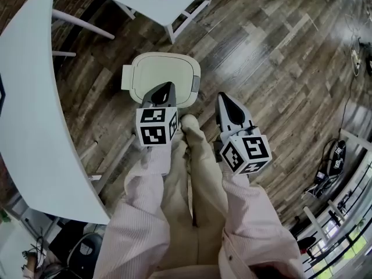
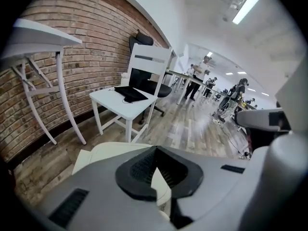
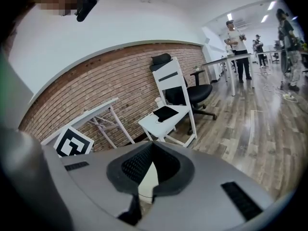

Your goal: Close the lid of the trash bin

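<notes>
- Wood-plank floor [image 1: 279,51] fills the head view; a brick wall [image 2: 91,61] runs along one side of the room in the left gripper view.
- A white table [image 1: 29,115] with a curved edge sweeps down the left side of the head view.
- A white chair [image 1: 168,2] stands at the top of the floor, beyond the bin, with a flat black item [image 2: 130,94] lying on its seat.
- The person's legs [image 1: 192,179] in tan trousers reach up from the bottom edge, with pale striped sleeves on either side.
- The trash bin [image 1: 197,83] stands on the floor between the chair and the person's feet, just off the table's curved edge. Its cream lid [image 1: 163,74] lies flat and shut.
- The left hand-held gripper [image 1: 167,87] has its jaws pressed together and empty. Its tip overlaps the lid's near edge, and it seems to hang above it rather than touch.
- The right hand-held gripper [image 1: 223,96] is likewise closed on nothing, over bare floor just right of the bin.
</notes>
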Demonstrator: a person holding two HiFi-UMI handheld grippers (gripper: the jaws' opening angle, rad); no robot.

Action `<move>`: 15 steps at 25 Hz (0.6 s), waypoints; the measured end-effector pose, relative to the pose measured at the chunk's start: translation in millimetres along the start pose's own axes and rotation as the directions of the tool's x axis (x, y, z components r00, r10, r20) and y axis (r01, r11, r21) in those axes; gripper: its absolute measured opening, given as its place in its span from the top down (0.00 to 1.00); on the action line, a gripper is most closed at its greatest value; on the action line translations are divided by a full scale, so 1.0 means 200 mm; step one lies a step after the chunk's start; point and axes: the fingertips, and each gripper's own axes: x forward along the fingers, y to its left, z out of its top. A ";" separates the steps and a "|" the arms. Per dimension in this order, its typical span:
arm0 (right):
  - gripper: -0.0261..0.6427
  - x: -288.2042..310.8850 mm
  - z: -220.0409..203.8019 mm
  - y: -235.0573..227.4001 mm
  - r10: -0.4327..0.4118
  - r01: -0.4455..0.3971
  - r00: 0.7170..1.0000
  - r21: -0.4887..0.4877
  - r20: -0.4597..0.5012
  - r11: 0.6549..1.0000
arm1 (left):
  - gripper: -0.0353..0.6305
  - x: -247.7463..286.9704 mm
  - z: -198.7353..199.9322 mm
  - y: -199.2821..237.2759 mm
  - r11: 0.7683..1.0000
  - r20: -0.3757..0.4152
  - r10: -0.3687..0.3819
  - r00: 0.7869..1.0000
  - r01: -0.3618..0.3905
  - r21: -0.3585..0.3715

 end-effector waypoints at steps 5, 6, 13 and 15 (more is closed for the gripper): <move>0.96 -0.07 0.10 0.09 0.026 -0.026 1.000 -0.011 0.011 1.000 | 0.96 -0.19 0.13 -0.06 1.000 0.069 0.002 0.998 -0.002 0.003; 0.96 -0.09 0.11 0.10 0.029 -0.028 1.000 -0.013 0.012 1.000 | 0.96 -0.22 0.15 -0.07 1.000 0.080 0.002 0.997 -0.003 0.002; 0.96 -0.19 0.25 0.16 0.058 -0.057 0.998 -0.038 0.024 0.998 | 0.96 -0.47 0.28 -0.14 1.000 0.159 0.000 0.987 0.001 -0.007; 0.96 -0.21 0.29 0.20 0.084 -0.082 0.996 -0.071 0.023 0.994 | 0.96 -0.54 0.32 -0.15 1.000 0.179 -0.004 0.984 0.002 0.009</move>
